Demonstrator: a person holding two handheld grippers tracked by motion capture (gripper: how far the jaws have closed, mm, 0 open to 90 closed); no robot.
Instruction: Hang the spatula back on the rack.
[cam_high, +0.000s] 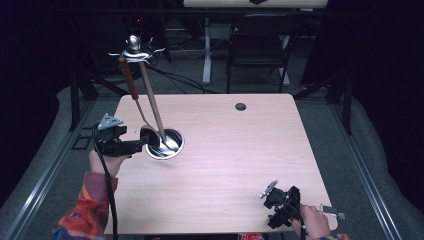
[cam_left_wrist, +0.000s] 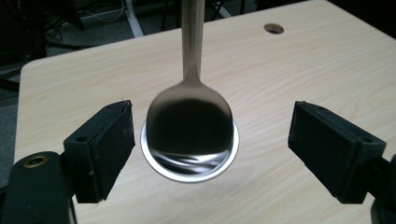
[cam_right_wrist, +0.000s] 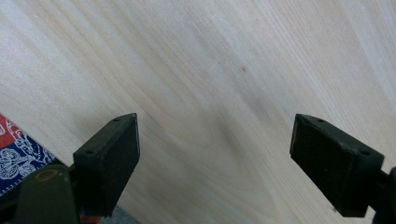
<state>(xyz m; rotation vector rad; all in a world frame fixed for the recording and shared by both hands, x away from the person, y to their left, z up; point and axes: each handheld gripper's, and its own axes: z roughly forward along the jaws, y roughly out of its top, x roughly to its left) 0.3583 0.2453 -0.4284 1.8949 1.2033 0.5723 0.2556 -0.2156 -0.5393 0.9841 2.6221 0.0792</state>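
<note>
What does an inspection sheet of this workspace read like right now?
Surface: light wood table, grommet hole near the far edge.
Job's things: steel cup holding a spoon; a fork also leans in it.
Clutter: nothing seen.
Grippers: left gripper open, fingers flanking the spoon without touching; right gripper open over bare wood.
Cables: one trails from the left gripper.
Surroundings: dark chair and desk leg behind the table.
</note>
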